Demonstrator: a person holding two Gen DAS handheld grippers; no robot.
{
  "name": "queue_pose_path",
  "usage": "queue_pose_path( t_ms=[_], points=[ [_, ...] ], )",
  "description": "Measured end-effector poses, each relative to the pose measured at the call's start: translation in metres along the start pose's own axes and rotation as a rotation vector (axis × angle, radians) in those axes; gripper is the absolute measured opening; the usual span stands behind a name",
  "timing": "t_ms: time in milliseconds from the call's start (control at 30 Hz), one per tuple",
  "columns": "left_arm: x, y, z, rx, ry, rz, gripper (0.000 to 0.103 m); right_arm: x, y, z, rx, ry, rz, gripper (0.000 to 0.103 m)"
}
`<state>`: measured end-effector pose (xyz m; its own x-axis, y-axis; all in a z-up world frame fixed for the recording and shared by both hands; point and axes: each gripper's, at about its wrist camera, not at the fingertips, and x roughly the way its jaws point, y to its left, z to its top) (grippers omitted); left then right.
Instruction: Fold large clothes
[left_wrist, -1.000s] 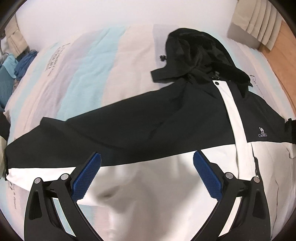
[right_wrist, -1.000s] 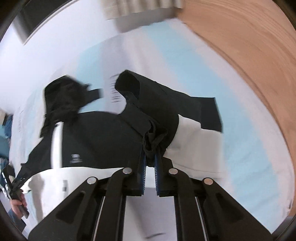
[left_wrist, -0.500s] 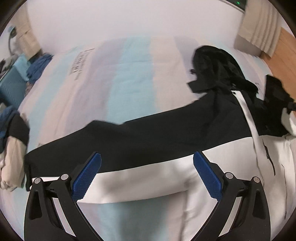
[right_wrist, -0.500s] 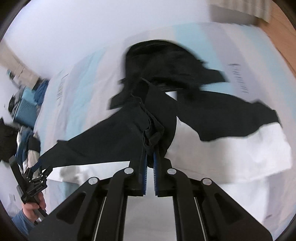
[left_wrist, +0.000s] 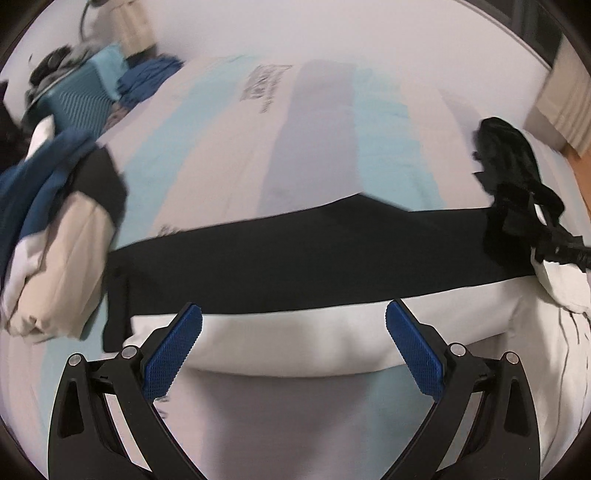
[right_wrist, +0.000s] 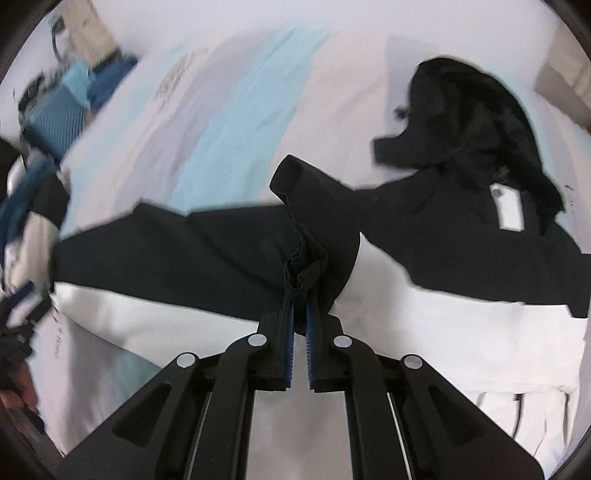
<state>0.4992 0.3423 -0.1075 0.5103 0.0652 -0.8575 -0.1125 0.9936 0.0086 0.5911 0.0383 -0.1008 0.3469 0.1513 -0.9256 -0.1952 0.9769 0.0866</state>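
While the right gripper (right_wrist: 299, 317) pinched the black sleeve cuff (right_wrist: 304, 273) above the jacket (right_wrist: 424, 325), the bunched fabric risked slipping free; the left gripper (left_wrist: 293, 328) hung spread, empty.

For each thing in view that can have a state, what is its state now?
Jacket: spread on the bed, one sleeve stretched out flat.
Other sleeve: lifted, folded across the body.
Hood: crumpled, lying flat.
Left gripper: open, empty.
Right gripper: shut on the sleeve cuff.
Clothes pile: unfolded, heaped.
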Motion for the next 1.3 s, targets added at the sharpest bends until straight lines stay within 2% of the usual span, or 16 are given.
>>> queue_pose_path(
  t_ms=[133, 233, 333, 500, 567, 633, 733, 1000, 1133, 1200, 1233, 1300],
  points=[
    [0.004, 0.036, -0.012, -0.024, 0.000, 0.025, 0.097, 0.033, 0.010, -0.015, -0.021, 0.051, -0.049, 0.005],
    [0.008, 0.058, -0.022, -0.035, 0.011, 0.050, 0.097, 0.040, 0.019, -0.023, -0.030, 0.057, -0.073, 0.008],
    [0.011, 0.081, -0.033, -0.069, 0.025, 0.062, 0.097, 0.036, 0.023, -0.026, -0.013, 0.044, -0.072, 0.017],
    [0.014, 0.111, -0.050, -0.136, 0.036, 0.084, 0.097, 0.028, 0.036, -0.031, -0.007, 0.022, -0.036, 0.044],
    [0.014, 0.126, -0.055, -0.183, 0.026, 0.100, 0.097, 0.020, 0.043, -0.038, -0.032, 0.000, -0.006, 0.044],
    [0.017, 0.141, -0.059, -0.251, 0.029, 0.073, 0.097, 0.015, 0.045, -0.042, -0.039, -0.021, 0.015, 0.044],
    [0.028, 0.155, -0.064, -0.307, 0.046, 0.083, 0.097, 0.004, 0.040, -0.049, -0.035, -0.057, 0.060, 0.057],
    [0.058, 0.188, -0.081, -0.492, 0.118, 0.119, 0.097, -0.012, 0.004, -0.061, 0.011, -0.080, 0.095, 0.058],
    [0.068, 0.182, -0.071, -0.475, 0.106, 0.153, 0.097, -0.016, -0.015, -0.066, 0.044, -0.087, 0.103, 0.058],
    [0.069, 0.177, -0.067, -0.467, 0.091, 0.144, 0.089, -0.018, -0.026, -0.070, 0.071, -0.088, 0.110, 0.058],
    [0.070, 0.176, -0.066, -0.469, 0.092, 0.159, 0.079, -0.019, -0.031, -0.072, 0.083, -0.087, 0.113, 0.058],
    [0.070, 0.179, -0.067, -0.523, 0.086, 0.184, 0.069, -0.020, -0.040, -0.076, 0.097, -0.086, 0.116, 0.058]
  ],
)
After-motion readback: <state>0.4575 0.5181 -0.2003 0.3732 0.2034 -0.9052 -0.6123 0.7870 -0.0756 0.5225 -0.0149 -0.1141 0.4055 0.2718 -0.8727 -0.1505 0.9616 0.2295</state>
